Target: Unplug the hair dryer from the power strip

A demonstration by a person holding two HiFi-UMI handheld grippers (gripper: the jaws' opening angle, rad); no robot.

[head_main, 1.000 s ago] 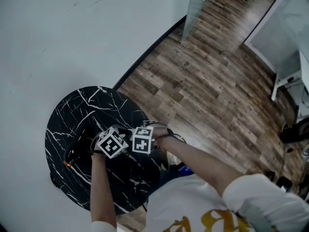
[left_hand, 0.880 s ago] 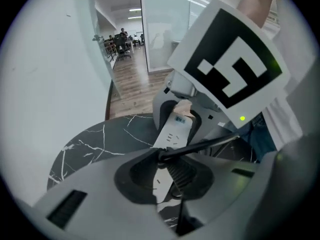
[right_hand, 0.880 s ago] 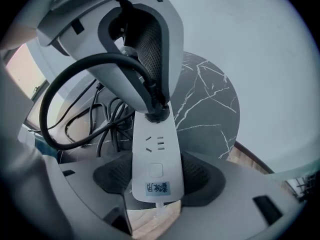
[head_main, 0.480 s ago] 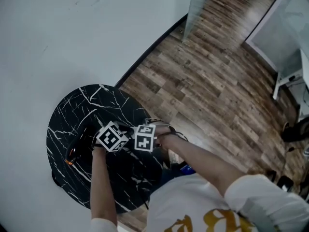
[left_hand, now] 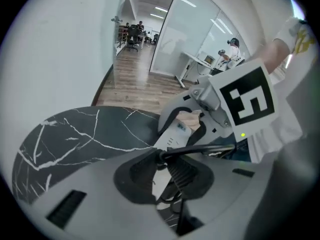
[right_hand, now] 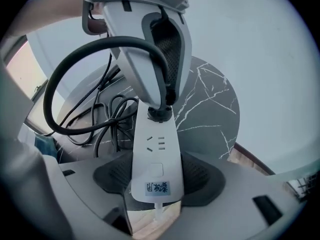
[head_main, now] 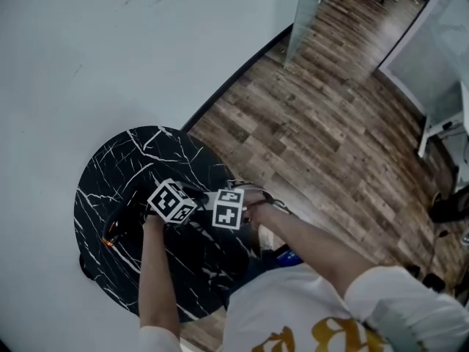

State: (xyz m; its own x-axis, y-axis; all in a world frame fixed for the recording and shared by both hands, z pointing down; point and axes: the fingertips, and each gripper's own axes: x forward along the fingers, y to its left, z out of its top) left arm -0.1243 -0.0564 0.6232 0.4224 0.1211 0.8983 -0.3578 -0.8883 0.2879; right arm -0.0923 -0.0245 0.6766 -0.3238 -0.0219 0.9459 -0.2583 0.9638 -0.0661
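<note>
2 grippers, 1 power strip, 1 plug over the round table.

The right gripper (right_hand: 157, 178) is clamped on the 1 white power strip (right_hand: 155, 141), holding it above the black marble table (head_main: 124, 163). The left gripper (left_hand: 163, 164) is clenched on the 1 black plug (right_hand: 160, 113), which sits in the strip's far end. 1 black cable (right_hand: 65, 79) loops away from it. The 1 hair dryer (head_main: 121, 222) lies on the table, at its left in the head view.
</note>
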